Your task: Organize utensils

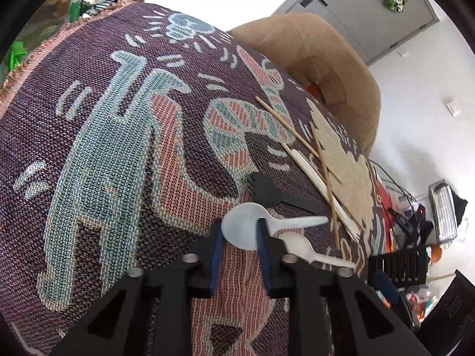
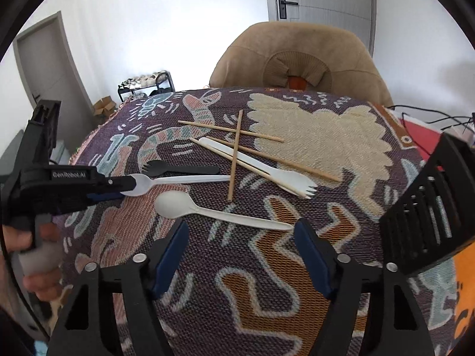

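With my left gripper (image 1: 239, 233) pinching the translucent white plastic spoon's bowl (image 1: 242, 228), lifting comes next; my right gripper (image 2: 242, 255) hangs spread before the cream plastic spoon (image 2: 207, 209).

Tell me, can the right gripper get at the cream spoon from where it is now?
Probably yes. The right gripper stands open just short of the cream spoon, whose handle lies across the gap with only bare cloth between. The left gripper is shut on the white spoon off to the side, clear of that path.
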